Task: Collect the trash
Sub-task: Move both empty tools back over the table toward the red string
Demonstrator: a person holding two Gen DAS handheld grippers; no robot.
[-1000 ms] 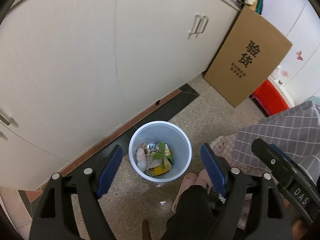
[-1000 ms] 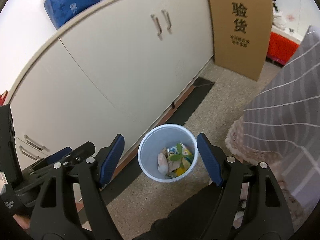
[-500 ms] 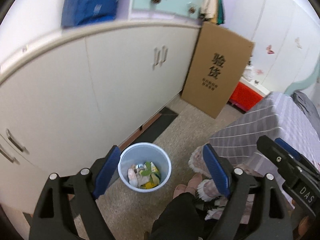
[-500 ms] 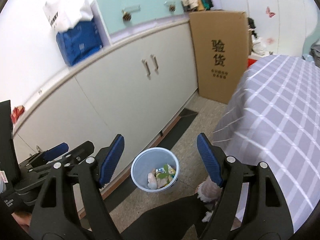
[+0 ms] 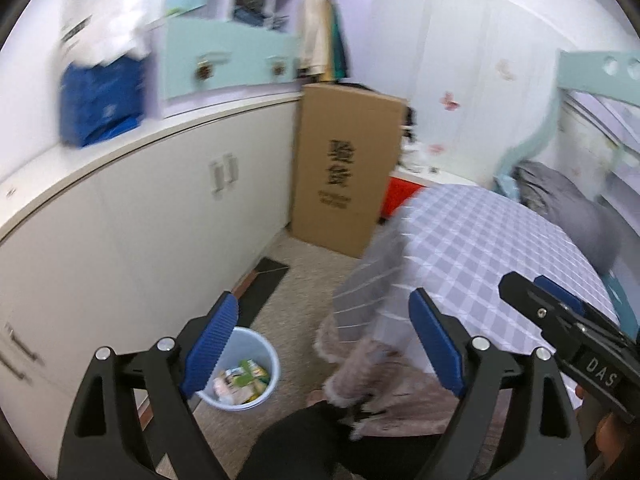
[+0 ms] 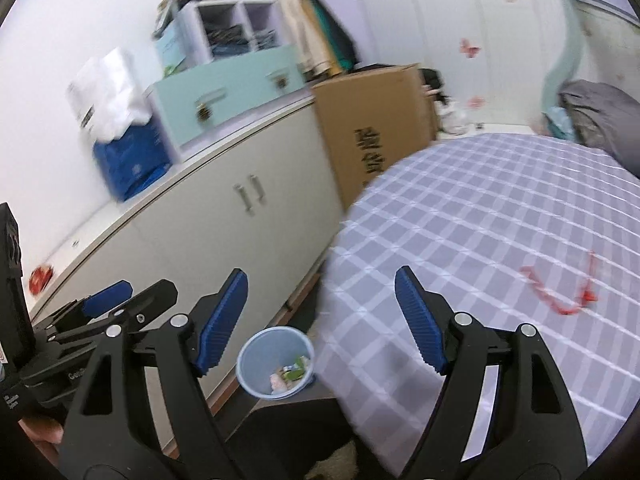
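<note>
A thin red scrap [image 6: 560,292] is lying flat on the checked bedspread [image 6: 480,216], at about two o'clock from the right gripper [image 6: 322,320]; its long axis is running toward five o'clock. The blue bin [image 6: 276,362] is standing upright by the cabinet [image 6: 224,224], mouth up, likely awaiting it. The right gripper and the left gripper [image 5: 324,344] are gaping, empty.

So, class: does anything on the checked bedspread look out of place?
Yes. A red string-like scrap lies loose on the checked bedspread, the only stray item there. It looks like litter, while the other rubbish sits in the blue bin.
</note>
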